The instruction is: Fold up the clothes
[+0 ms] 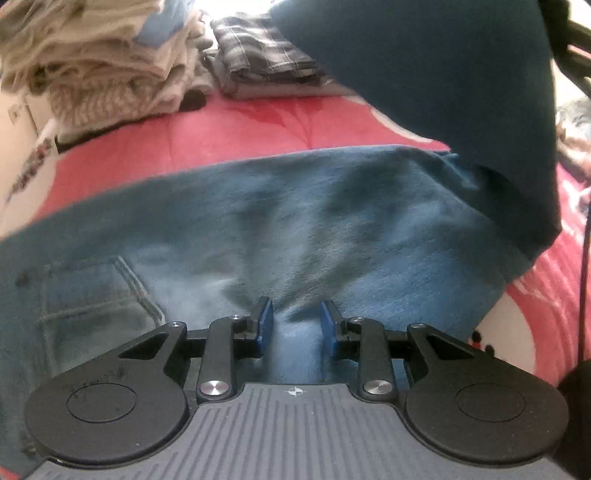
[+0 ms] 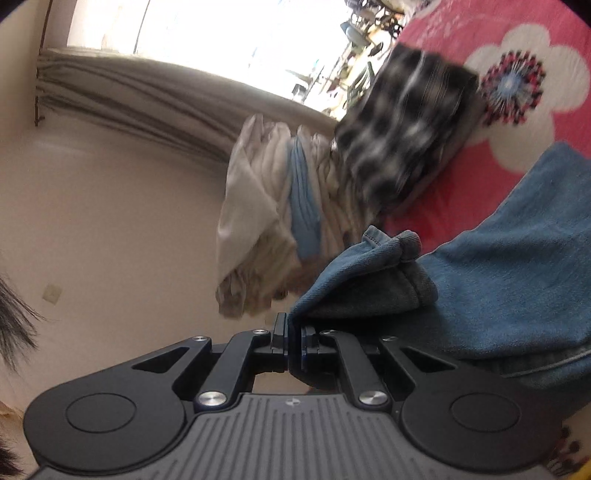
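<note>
Blue jeans [image 1: 295,221] lie spread across the pink bedspread, with a back pocket [image 1: 99,295] at lower left. My left gripper [image 1: 296,325] points down at them, its blue pads pinching a raised ridge of denim. A dark stretch of the same jeans [image 1: 424,74] hangs lifted at the upper right. In the right wrist view my right gripper [image 2: 294,334] is shut on the edge of the jeans [image 2: 498,277], near a rolled hem [image 2: 391,240], and holds it up above the bed.
A stack of folded light clothes [image 1: 99,62] [image 2: 280,206] and a folded plaid garment [image 1: 262,48] [image 2: 402,133] sit at the far side of the pink flowered bedspread [image 1: 258,122] [image 2: 517,33]. Behind them are a curtain [image 2: 129,96] and a bright window.
</note>
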`<action>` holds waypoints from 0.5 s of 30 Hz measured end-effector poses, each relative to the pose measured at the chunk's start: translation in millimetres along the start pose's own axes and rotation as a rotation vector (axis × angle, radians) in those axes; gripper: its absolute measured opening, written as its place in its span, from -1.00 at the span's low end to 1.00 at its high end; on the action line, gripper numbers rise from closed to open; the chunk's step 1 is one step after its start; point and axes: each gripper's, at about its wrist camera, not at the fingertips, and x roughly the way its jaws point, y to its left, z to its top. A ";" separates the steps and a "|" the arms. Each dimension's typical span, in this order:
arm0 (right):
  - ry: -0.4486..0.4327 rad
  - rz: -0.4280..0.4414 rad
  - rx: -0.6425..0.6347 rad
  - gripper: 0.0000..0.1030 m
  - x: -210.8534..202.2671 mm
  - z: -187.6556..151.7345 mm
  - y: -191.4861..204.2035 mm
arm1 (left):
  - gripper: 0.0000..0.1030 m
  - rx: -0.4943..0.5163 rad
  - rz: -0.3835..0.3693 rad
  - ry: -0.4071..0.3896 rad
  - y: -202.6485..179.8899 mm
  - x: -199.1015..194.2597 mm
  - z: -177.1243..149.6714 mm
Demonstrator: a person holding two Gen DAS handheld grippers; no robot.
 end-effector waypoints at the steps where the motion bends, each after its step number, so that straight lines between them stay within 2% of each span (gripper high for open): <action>1: 0.014 -0.004 -0.011 -0.86 6.5 -3.5 2.2 | -0.45 -0.020 -0.018 0.000 4.0 0.1 1.6; 3: 0.041 -0.013 -0.034 -0.86 19.3 -10.5 6.9 | -0.45 -0.079 -0.053 0.003 16.5 -4.4 4.4; 6: 0.123 -0.058 -0.158 -0.86 46.4 -28.2 22.7 | -0.45 -0.183 -0.067 -0.004 39.3 -24.9 -1.0; 8: 0.190 -0.095 -0.270 -0.85 69.4 -48.7 32.0 | -0.45 -0.253 -0.045 -0.029 59.3 -49.3 -10.7; 11: 0.318 -0.214 -0.512 -0.80 113.4 -91.5 40.5 | -0.45 -0.349 0.049 -0.057 92.5 -85.4 -29.7; 12: 0.376 -0.262 -0.597 -0.74 129.1 -107.7 40.6 | -0.45 -0.375 0.074 -0.063 102.3 -94.8 -36.1; 14: 0.514 -0.364 -0.788 -0.43 156.6 -143.8 41.5 | -0.45 -0.423 0.125 -0.067 119.7 -109.6 -47.5; 15: 0.547 -0.390 -0.884 -0.23 162.4 -159.4 45.0 | -0.45 -0.442 0.135 -0.068 127.2 -114.2 -51.2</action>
